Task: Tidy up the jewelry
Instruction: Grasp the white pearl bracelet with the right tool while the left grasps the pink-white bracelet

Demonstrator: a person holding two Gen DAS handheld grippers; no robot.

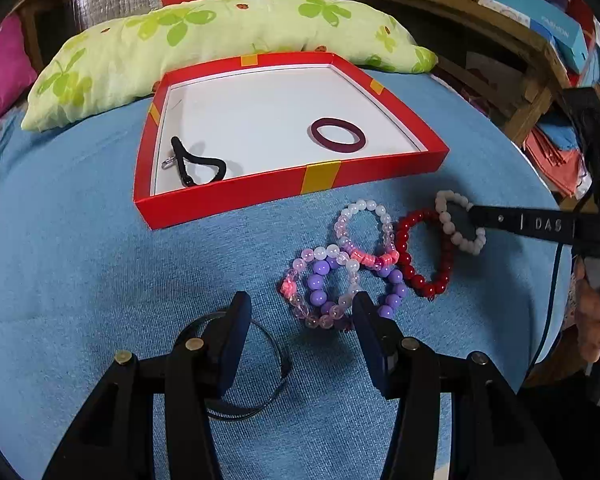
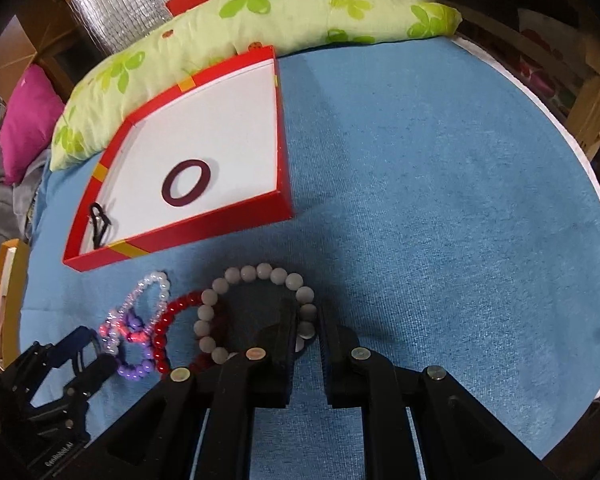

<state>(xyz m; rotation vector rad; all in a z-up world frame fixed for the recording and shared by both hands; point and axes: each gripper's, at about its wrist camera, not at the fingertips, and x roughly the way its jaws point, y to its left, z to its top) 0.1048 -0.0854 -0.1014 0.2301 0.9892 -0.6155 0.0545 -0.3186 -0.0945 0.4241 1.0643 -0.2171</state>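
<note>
A red box (image 1: 220, 198) with a white floor holds a maroon hair tie (image 1: 338, 135) and a black hair tie (image 1: 198, 164). In front of it lie a clear-pink bead bracelet (image 1: 366, 236), a purple one (image 1: 320, 292), a red one (image 1: 424, 256) and a thin black bangle (image 1: 274, 364). My left gripper (image 1: 300, 312) is open above the cloth beside the purple bracelet. My right gripper (image 2: 306, 320) is shut on the white bead bracelet (image 2: 256, 276), which also shows in the left wrist view (image 1: 456, 220).
Everything rests on a round blue cloth-covered surface (image 2: 440, 200). A green leaf-print pillow (image 1: 204, 48) lies behind the box, with a pink cushion (image 1: 2, 72) at far left. Wooden shelves with clutter (image 1: 540, 60) stand at the right.
</note>
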